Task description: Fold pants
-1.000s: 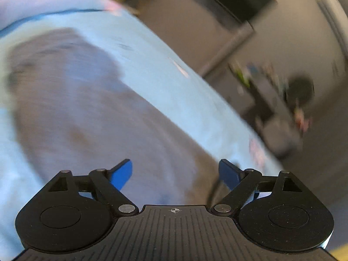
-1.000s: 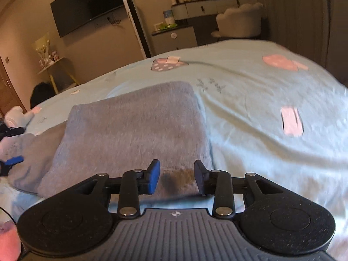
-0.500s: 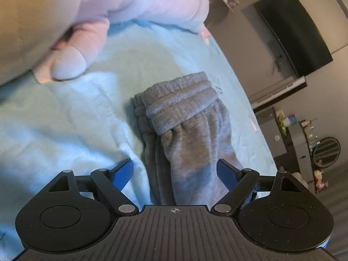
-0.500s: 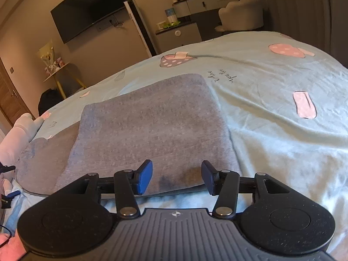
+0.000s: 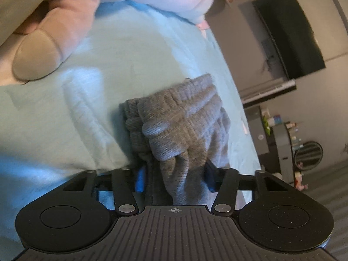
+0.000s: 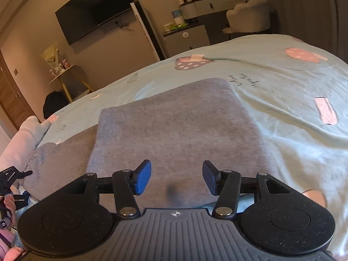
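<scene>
- The left tongs (image 5: pixel 174 179) are closed on a bunch of the grey pants (image 5: pixel 184 134) near the ribbed cuffs (image 5: pixel 174 111), with gathered cloth filling the gap between the blue pads.
- The right tongs (image 6: pixel 176 179) stand wide and hold nothing; they hover over the near edge of the folded part of the pants (image 6: pixel 174 130), and I cannot tell whether the pads touch the cloth.
- In the right wrist view the pants lie on the bed (image 6: pixel 293 82), with one smooth layer doubled over a longer layer that sticks out to the left.
- That flat upper panel suggests at least one fold is done, and its edges look fairly square.
- The end held by the left tongs is bunched rather than flat, so I judge this end is not yet laid in place.
- What is left, by my reading, is to carry the cuff end over the folded body, set it down flat and smooth it; the right tongs seem placed to steady the stack.
- A pale pink plush toy (image 5: pixel 54 32) lies on the bed beyond the cuffs, well apart from the pants.
- A dark television (image 6: pixel 93 10) hangs on the far wall.
</scene>
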{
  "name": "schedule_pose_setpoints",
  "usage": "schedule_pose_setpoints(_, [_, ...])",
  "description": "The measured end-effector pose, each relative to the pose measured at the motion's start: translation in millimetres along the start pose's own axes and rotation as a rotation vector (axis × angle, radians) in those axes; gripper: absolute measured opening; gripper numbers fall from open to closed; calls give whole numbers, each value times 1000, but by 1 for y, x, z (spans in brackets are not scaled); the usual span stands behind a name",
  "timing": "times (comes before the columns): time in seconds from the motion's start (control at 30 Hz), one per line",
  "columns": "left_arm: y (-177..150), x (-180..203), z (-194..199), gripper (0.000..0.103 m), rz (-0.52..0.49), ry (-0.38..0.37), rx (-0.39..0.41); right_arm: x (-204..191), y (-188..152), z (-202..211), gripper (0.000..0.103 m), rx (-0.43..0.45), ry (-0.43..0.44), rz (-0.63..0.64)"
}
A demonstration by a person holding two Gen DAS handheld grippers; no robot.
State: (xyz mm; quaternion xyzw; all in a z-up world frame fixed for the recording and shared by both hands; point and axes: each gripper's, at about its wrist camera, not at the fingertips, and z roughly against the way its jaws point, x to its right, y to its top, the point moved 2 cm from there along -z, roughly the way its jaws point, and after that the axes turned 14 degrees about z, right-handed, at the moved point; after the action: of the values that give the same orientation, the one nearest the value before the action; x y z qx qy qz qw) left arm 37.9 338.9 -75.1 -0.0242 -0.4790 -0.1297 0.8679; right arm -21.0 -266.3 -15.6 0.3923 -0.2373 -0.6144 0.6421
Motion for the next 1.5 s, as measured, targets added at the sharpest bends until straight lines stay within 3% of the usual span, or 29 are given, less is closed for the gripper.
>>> schedule_pose_setpoints(0.03, [-1,0,1,32,-13,-5,-3,-3,1,-2,52,0,4,0])
schedule_pose_setpoints(0.1, [0,0,4,31,-24,-46,-7,-9,2,-5,52,-4,9,3])
schedule_pose_setpoints(0.17, [4,-3,-1,40,-20,-36,-12,-14,3,-7,52,1,18,0])
schedule_pose_setpoints(0.27, [6,-9,-13,44,31,-37,-36,-18,5,-10,52,1,29,-19])
schedule_pose_setpoints(0.37, [8,-5,-14,28,43,-34,-47,-23,6,-11,52,-12,33,-38])
schedule_pose_setpoints(0.47, [4,13,-2,23,-42,-23,-35,-27,8,-8,52,-17,45,-47])
schedule_pose_setpoints(0.67, [-24,82,25,22,-321,-18,10,-35,13,-1,53,9,76,-59])
schedule_pose_setpoints(0.83, [-64,126,41,21,-473,-49,19,-38,15,5,53,19,128,-95])
schedule_pose_setpoints(0.93, [-100,151,50,21,-584,-73,15,-36,17,10,53,27,150,-103])
schedule_pose_setpoints(1.1, [-163,174,60,21,-680,-124,-33,-26,20,15,53,3,221,-191])
schedule_pose_setpoints(1.33, [-243,175,54,21,-758,-137,-109,-22,35,9,60,-53,367,-269])
schedule_pose_setpoints(1.5, [-271,164,47,21,-785,-115,-172,-23,48,11,62,-32,389,-279])
